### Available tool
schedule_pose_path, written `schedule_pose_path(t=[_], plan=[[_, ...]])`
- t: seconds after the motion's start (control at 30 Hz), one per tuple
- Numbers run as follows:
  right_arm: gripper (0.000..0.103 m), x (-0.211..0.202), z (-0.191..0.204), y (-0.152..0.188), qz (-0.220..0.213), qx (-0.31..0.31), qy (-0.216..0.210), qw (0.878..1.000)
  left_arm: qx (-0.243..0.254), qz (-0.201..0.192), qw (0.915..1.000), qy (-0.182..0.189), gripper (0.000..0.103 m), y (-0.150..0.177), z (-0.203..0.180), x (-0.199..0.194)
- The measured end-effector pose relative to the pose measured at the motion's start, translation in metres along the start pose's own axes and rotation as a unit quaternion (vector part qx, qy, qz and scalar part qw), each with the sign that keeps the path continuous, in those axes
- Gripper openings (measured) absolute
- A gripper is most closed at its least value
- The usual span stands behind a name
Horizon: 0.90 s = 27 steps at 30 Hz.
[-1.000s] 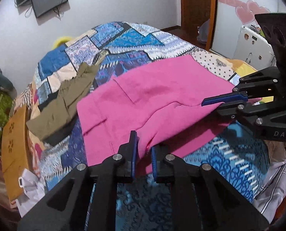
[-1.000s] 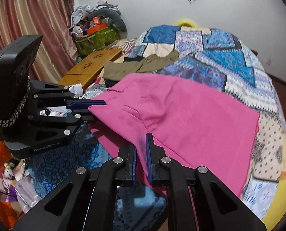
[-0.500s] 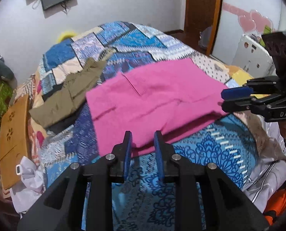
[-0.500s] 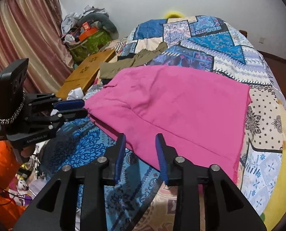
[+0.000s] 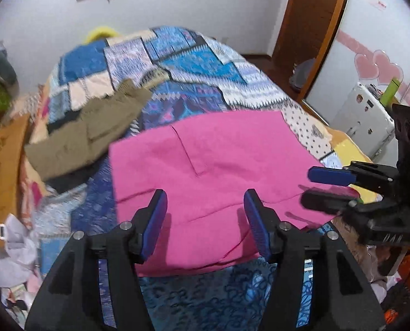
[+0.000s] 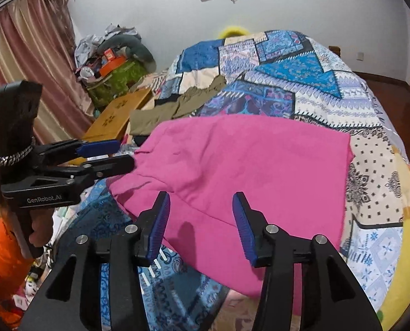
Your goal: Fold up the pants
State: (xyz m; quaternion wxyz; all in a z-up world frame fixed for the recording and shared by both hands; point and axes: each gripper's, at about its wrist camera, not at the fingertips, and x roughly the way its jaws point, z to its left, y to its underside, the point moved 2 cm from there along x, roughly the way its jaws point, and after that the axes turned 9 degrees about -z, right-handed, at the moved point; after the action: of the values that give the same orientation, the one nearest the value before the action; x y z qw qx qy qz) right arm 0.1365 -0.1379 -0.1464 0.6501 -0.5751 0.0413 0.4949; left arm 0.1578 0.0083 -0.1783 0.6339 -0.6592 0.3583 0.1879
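The pink pants (image 5: pixel 210 171) lie folded and flat on the patchwork bedspread (image 5: pixel 194 63), near its front edge; they also show in the right wrist view (image 6: pixel 249 171). My left gripper (image 5: pixel 205 220) is open and empty, just above the pants' near edge. It also shows at the left of the right wrist view (image 6: pixel 105 154), beside the pants' left edge. My right gripper (image 6: pixel 199 220) is open and empty over the pants' near edge. In the left wrist view it shows at the right (image 5: pixel 329 190), by the pants' right corner.
Olive-brown trousers (image 5: pixel 86 135) lie on the bed behind and left of the pink pants. A wooden lap tray (image 6: pixel 114 115) and a pile of clutter (image 6: pixel 114 60) stand left of the bed. A white cabinet (image 5: pixel 364 118) and a door stand at the right.
Both grippers let go of the pink pants, opened wide and drew back. The pants' lifted edge dropped and now lies flat on the bed.
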Motion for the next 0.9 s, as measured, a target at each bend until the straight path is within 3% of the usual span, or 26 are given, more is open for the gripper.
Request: schedule_pose_path(t=[0.17, 0.23, 0.33, 0.5, 0.7, 0.9], plan=[[0.043, 0.019, -0.005, 0.018, 0.041, -0.011, 0.014, 0.999, 0.045, 0.040, 0.9980, -0.017, 0.062, 0.023, -0.004, 0.027], [0.043, 0.015, -0.007, 0.025, 0.032, -0.020, 0.014, 0.999, 0.047, 0.032, 0.9983, -0.012, 0.062, 0.028, 0.000, 0.023], [0.043, 0.006, -0.010, 0.029, 0.032, -0.035, 0.025, 0.999, 0.063, 0.027, 0.9970, -0.038, 0.065, 0.032, 0.006, 0.017], [0.043, -0.008, -0.028, 0.034, 0.035, -0.020, 0.035, 0.999, 0.043, 0.027, 0.9979, -0.041, 0.065, 0.040, 0.022, 0.007], [0.043, -0.023, -0.039, 0.040, 0.030, -0.012, 0.059, 0.998, 0.012, 0.033, 0.9965, -0.076, 0.067, 0.049, 0.047, -0.005], [0.043, -0.035, -0.050, 0.047, 0.021, 0.002, 0.080, 0.997, -0.005, 0.034, 0.9971, -0.068, 0.071, 0.055, 0.056, -0.009]])
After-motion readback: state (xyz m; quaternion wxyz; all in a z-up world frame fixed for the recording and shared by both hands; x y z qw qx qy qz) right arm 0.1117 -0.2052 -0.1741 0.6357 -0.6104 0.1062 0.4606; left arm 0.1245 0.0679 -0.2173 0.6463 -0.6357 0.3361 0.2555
